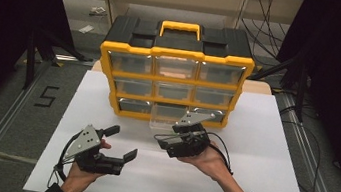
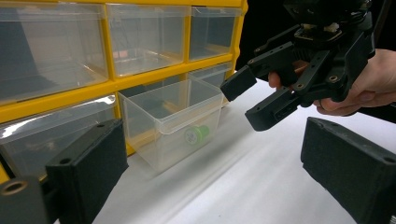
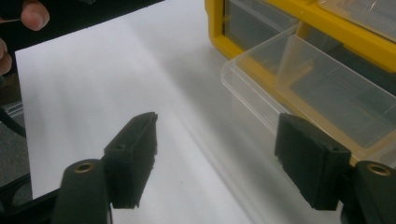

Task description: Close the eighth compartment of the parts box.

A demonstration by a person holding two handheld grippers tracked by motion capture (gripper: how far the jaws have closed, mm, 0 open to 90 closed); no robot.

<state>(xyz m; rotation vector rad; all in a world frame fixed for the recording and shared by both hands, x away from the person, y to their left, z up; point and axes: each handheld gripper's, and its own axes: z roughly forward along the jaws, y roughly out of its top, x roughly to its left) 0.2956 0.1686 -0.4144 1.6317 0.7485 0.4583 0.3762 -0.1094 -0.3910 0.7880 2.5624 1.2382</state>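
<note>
While I watch from the high view, my right gripper (image 1: 193,124) sits jaws apart and empty just in front of the pulled-out clear drawer (image 1: 164,120) at the bottom middle of the yellow organiser (image 1: 173,79); my left gripper (image 1: 121,142) is spread wide, holding nothing, near the front of the white table (image 1: 246,187). I count nine drawers in three rows, two grippers, and a dark floor around. Through the left gripper view, the drawer (image 2: 170,121) holds one green cylinder (image 2: 196,135). Through the right gripper view, both pads stand apart over bare white surface, the drawer's rim (image 3: 261,98) just beside one.
</note>
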